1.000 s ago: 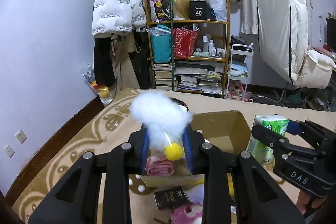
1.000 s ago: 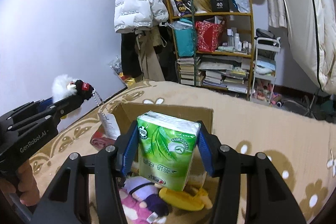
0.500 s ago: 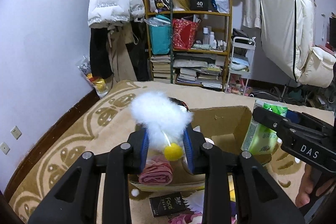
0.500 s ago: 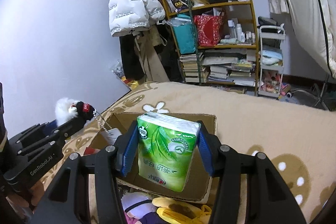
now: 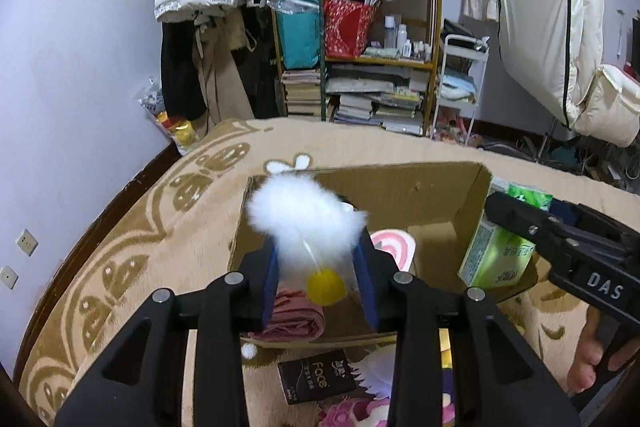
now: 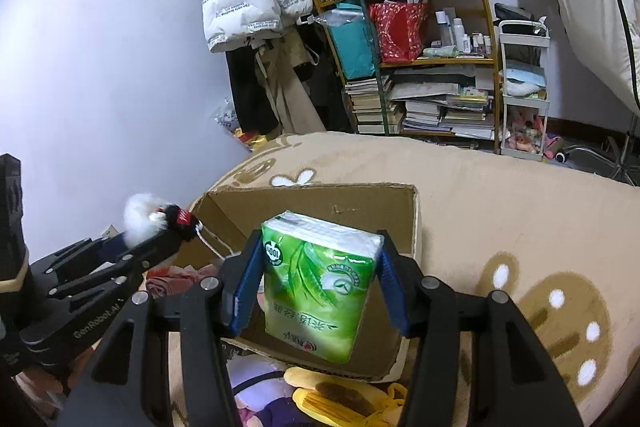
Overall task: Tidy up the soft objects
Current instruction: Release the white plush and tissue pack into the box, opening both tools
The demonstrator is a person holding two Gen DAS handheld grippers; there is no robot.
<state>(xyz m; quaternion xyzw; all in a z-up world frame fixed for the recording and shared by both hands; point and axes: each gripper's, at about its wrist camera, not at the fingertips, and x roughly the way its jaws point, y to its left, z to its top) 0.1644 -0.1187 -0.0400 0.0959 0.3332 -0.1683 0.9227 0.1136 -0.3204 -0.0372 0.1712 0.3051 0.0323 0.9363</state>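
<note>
Holding 2 soft things over the box [image 5: 404,187], we have 1 in each gripper.

Our left gripper [image 5: 318,273] has the white fluffy toy [image 5: 300,223] between its blue pads, and its jaws are opening while the toy, with its yellow ball [image 5: 326,286], sits between them above the box's left part. Our right gripper [image 6: 316,281] is clamped on the green tissue pack [image 6: 318,283], pads pressing both sides, though the jaws are easing apart; the pack hangs over the box's near right edge. Inside the box lie a pink cloth [image 5: 298,319] and a pink-and-white round thing [image 5: 394,247]. The box rests on a tan patterned blanket [image 6: 500,203], with plush toys [image 6: 340,399] just in front of it. A cluttered shelf [image 5: 360,39] stands beyond.
</note>
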